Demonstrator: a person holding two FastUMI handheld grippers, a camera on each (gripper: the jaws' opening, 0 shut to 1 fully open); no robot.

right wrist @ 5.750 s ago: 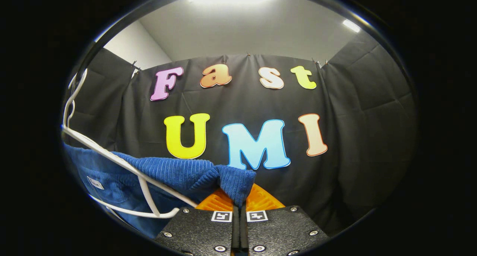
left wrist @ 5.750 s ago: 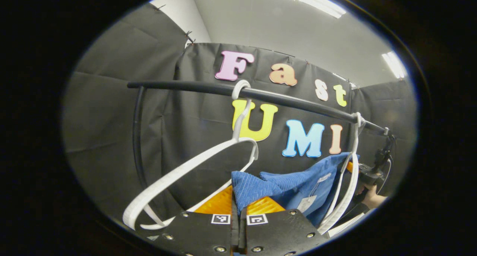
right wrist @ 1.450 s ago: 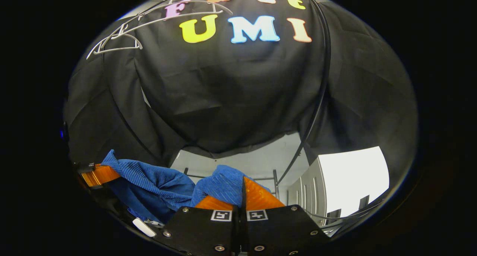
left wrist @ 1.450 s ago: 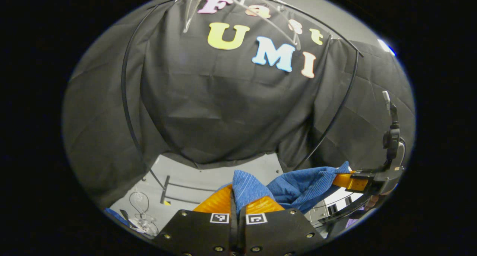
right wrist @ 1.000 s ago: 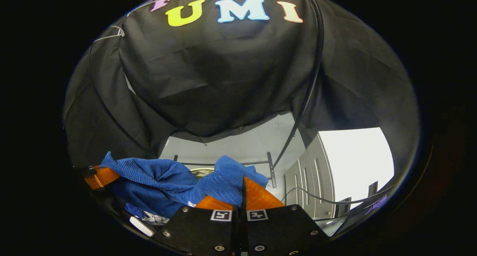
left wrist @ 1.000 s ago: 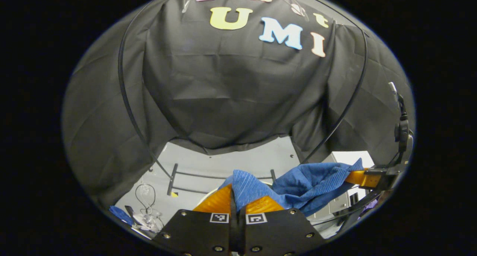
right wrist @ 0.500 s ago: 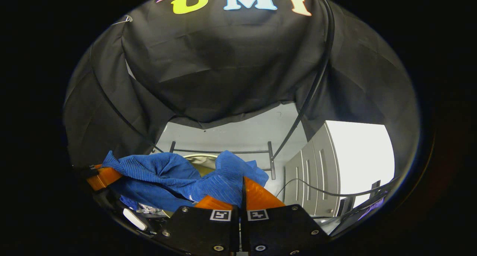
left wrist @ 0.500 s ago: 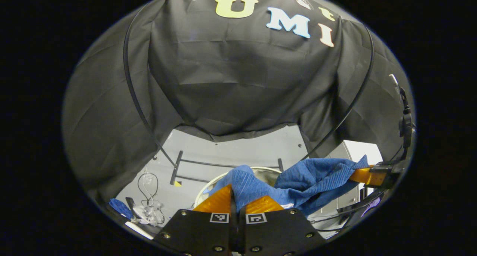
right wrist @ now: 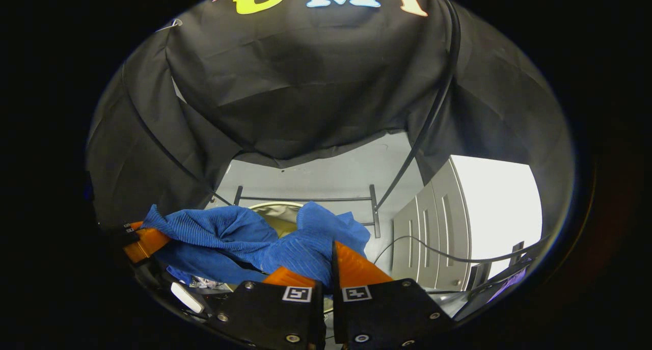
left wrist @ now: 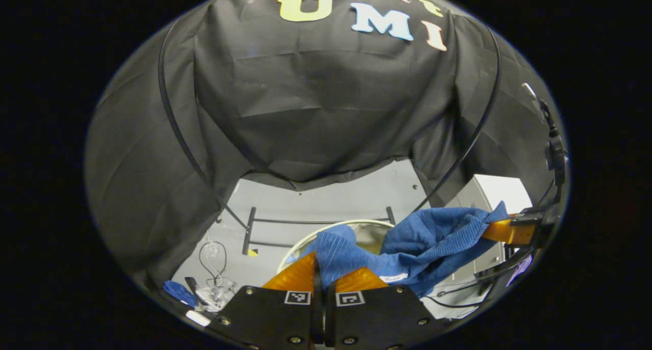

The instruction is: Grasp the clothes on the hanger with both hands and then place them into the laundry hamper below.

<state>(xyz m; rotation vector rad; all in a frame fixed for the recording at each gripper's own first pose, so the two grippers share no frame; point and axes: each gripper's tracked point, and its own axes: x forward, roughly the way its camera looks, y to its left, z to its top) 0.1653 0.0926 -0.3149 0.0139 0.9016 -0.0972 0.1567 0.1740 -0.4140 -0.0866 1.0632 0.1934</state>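
Observation:
A blue ribbed garment [left wrist: 428, 238] hangs stretched between my two grippers, off the hanger. In the left gripper view my left gripper [left wrist: 320, 271] is shut on one bunched corner, and the right gripper [left wrist: 509, 232] holds the other end at the far right. The right gripper view has my right gripper [right wrist: 328, 271] closed on a fold of the garment [right wrist: 224, 238], while the left gripper [right wrist: 145, 240] grips it at the left. Directly below the cloth is the round hamper [left wrist: 300, 242] with a pale rim [right wrist: 265, 205]; the garment hides most of its opening.
The rack's thin black poles [left wrist: 175, 126] curve down on both sides to a base bar [left wrist: 316, 221] on the grey floor. A white cabinet [right wrist: 489, 207] stands to the right. Cables and small clutter [left wrist: 211, 294] lie on the floor at the left.
Both grippers have carried the garment down from the rail toward the floor, and more of the hamper rim shows. The right gripper's jaws stand slightly wider apart than half a second ago.

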